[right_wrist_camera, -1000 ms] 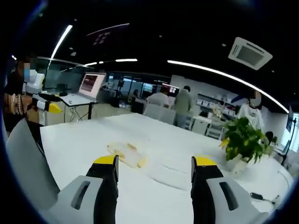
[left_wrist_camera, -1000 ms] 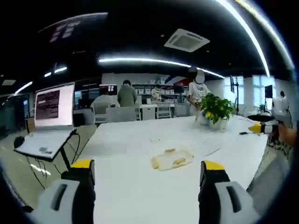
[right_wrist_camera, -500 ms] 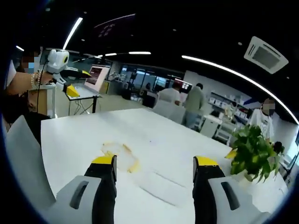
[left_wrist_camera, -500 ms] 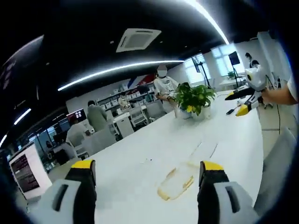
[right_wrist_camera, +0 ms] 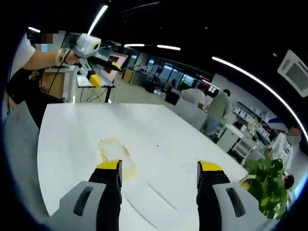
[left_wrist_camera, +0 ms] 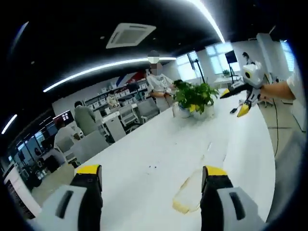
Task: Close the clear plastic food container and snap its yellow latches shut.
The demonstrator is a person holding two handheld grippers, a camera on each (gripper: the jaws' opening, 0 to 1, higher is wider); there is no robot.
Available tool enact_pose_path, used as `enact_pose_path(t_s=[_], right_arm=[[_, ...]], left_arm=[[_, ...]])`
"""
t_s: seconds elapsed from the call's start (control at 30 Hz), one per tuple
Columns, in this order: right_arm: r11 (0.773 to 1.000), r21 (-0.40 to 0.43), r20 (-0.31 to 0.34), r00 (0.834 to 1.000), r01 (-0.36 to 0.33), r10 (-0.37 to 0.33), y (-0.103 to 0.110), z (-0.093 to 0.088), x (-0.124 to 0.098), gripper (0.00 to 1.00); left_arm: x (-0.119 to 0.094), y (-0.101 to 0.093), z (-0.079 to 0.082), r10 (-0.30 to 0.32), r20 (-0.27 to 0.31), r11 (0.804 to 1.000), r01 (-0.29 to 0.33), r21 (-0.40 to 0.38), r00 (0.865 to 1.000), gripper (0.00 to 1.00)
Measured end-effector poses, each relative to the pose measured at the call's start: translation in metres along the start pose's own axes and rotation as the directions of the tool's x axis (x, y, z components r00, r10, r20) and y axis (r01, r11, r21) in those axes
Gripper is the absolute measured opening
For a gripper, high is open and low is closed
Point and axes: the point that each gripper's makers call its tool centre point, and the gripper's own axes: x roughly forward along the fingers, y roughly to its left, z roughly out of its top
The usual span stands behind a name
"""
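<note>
- Left claw point(left_wrist_camera: 151, 175): we hold it above the worktop, jaws wide apart, nothing between them. Right claw point(right_wrist_camera: 159, 168): likewise spread and empty.
- Clear plastic food container with yellow latches point(left_wrist_camera: 188, 194) lies flat on the white worktop point(left_wrist_camera: 144, 154), just inside the left claw's right jaw. In the right gripper view the container point(right_wrist_camera: 111, 153) sits ahead of the left jaw.
- Its long axis runs away from the left claw, towards the far end of the worktop. We judge neither claw is touching it; the left one looks nearer.
- Beyond: a green potted plant point(left_wrist_camera: 193, 98), then office chairs and people in an open room.
</note>
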Motion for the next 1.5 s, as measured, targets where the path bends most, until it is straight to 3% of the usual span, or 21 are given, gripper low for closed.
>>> enact_pose_path(t_s=[0.1,0.2,0.27,0.33,0.43,0.47,0.53,0.6,0.63,0.7,0.73,0.83,0.9,0.97,1.07,1.1,1.2,1.27,1.37,1.4,1.5], right_arm=[[0.991,-0.038,-0.039,0.991,-0.128,0.127,0.021,-0.008,0.032,0.61],[0.967,-0.109,-0.15,0.966,-0.229,0.211,0.037,-0.027,0.061,0.57],[0.947,-0.15,-0.18,0.95,-0.284,0.256,0.047,-0.035,0.08,0.55],[0.937,-0.141,-0.195,0.937,-0.318,0.289,0.054,-0.039,0.094,0.55],[0.912,-0.116,-0.211,0.907,-0.395,0.366,0.066,-0.049,0.118,0.55],[0.906,-0.104,-0.215,0.898,-0.411,0.384,0.067,-0.051,0.124,0.56],[0.894,-0.092,-0.229,0.883,-0.439,0.41,0.072,-0.058,0.136,0.58],[0.856,-0.071,-0.238,0.842,-0.512,0.484,0.083,-0.065,0.143,0.57],[0.841,-0.07,-0.236,0.828,-0.536,0.508,0.087,-0.068,0.148,0.59],[0.826,-0.052,-0.254,0.808,-0.561,0.532,0.092,-0.074,0.151,0.58],[0.81,-0.024,-0.272,0.783,-0.586,0.559,0.096,-0.079,0.154,0.52],[0.803,-0.028,-0.333,0.763,-0.595,0.554,0.096,-0.093,0.161,0.45],[0.811,-0.048,-0.347,0.771,-0.583,0.534,0.093,-0.098,0.169,0.52],[0.803,-0.043,-0.355,0.761,-0.594,0.543,0.096,-0.101,0.169,0.54],[0.786,-0.036,-0.364,0.741,-0.617,0.565,0.099,-0.103,0.171,0.49],[0.782,-0.05,-0.374,0.737,-0.622,0.562,0.099,-0.105,0.173,0.49],[0.756,-0.03,-0.386,0.706,-0.653,0.594,0.103,-0.107,0.179,0.53],[0.745,-0.031,-0.394,0.693,-0.667,0.604,0.104,-0.11,0.184,0.54],[0.735,-0.048,-0.421,0.681,-0.677,0.599,0.106,-0.116,0.187,0.53],[0.724,-0.036,-0.433,0.664,-0.688,0.61,0.109,-0.118,0.187,0.53],[0.705,-0.048,-0.468,0.639,-0.708,0.61,0.113,-0.126,0.186,0.5]], left_arm=[[0.027,-0.024,-0.03,-0.124,-0.106,0.991,0.119,-0.057,0.987,0.78],[0.049,-0.03,-0.061,-0.176,-0.228,0.983,0.181,0.002,0.958,0.66],[0.065,-0.037,-0.075,-0.221,-0.258,0.972,0.236,0.026,0.94,0.61],[0.076,-0.042,-0.079,-0.249,-0.255,0.963,0.268,0.041,0.934,0.63],[0.091,-0.06,-0.093,-0.351,-0.267,0.921,0.383,0.074,0.897,0.67],[0.096,-0.061,-0.099,-0.355,-0.286,0.919,0.389,0.069,0.89,0.67],[0.102,-0.064,-0.118,-0.368,-0.357,0.902,0.423,0.088,0.859,0.66],[0.103,-0.077,-0.137,-0.426,-0.405,0.869,0.491,0.066,0.809,0.65],[0.103,-0.084,-0.149,-0.46,-0.435,0.848,0.528,0.041,0.774,0.64],[0.1,-0.09,-0.168,-0.458,-0.515,0.847,0.532,-0.004,0.725,0.66],[0.104,-0.095,-0.172,-0.465,-0.508,0.842,0.539,-0.001,0.725,0.65],[0.108,-0.101,-0.173,-0.489,-0.485,0.818,0.574,0.032,0.725,0.58],[0.111,-0.106,-0.174,-0.502,-0.484,0.815,0.58,0.013,0.716,0.59],[0.113,-0.11,-0.175,-0.512,-0.478,0.808,0.589,0.012,0.713,0.6],[0.111,-0.116,-0.179,-0.533,-0.493,0.779,0.626,0.031,0.688,0.54],[0.111,-0.118,-0.178,-0.547,-0.478,0.769,0.638,0.037,0.687,0.53],[0.11,-0.118,-0.18,-0.548,-0.488,0.765,0.643,0.036,0.679,0.51],[0.111,-0.12,-0.182,-0.574,-0.482,0.743,0.669,0.033,0.662,0.5],[0.111,-0.123,-0.188,-0.581,-0.502,0.729,0.684,0.031,0.641,0.5],[0.111,-0.123,-0.19,-0.58,-0.509,0.724,0.689,0.036,0.636,0.5],[0.117,-0.12,-0.192,-0.586,-0.501,0.718,0.695,0.043,0.636,0.5]])
